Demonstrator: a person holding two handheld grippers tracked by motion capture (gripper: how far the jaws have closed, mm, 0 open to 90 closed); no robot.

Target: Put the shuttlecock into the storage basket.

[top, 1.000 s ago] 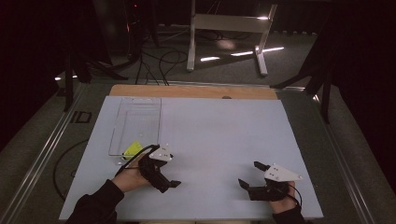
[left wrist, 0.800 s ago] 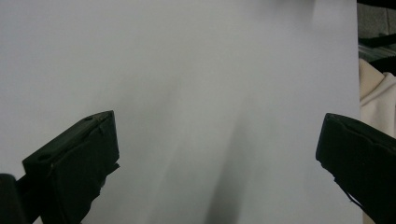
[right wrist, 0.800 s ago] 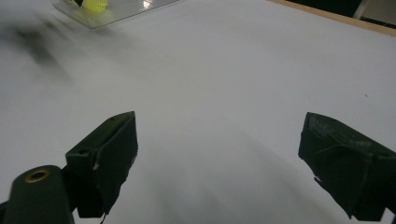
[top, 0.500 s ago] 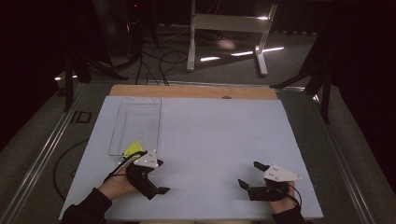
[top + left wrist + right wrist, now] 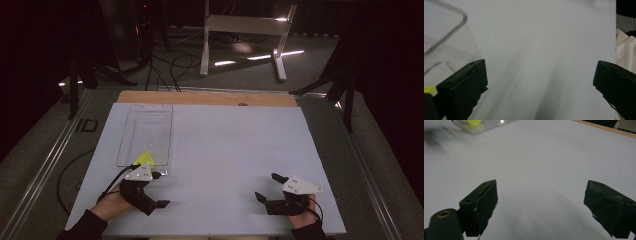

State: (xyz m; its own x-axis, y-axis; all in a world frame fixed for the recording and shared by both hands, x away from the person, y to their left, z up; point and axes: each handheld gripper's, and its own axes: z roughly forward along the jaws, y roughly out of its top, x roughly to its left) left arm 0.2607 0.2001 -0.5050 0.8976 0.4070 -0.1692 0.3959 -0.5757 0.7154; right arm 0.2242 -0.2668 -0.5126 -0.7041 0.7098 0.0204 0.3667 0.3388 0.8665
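Both the left hand-held gripper (image 5: pixel 159 189) and the right hand-held gripper (image 5: pixel 268 187) rest released on the white bench (image 5: pixel 230 145), near an unlabelled clear tray (image 5: pixel 147 131) holding something yellow (image 5: pixel 144 158).

2 black grippers, left (image 5: pixel 159 189) & right (image 5: pixel 268 187), each w/ chunky black jaws, grey 3-cornered top plate, thin black cable; dark sleeves (image 5: pixel 82 228).

A pale table (image 5: pixel 225 150) carries a clear tray (image 5: pixel 146 132), holding what looks like a yellow scrap (image 5: pixel 144 158).
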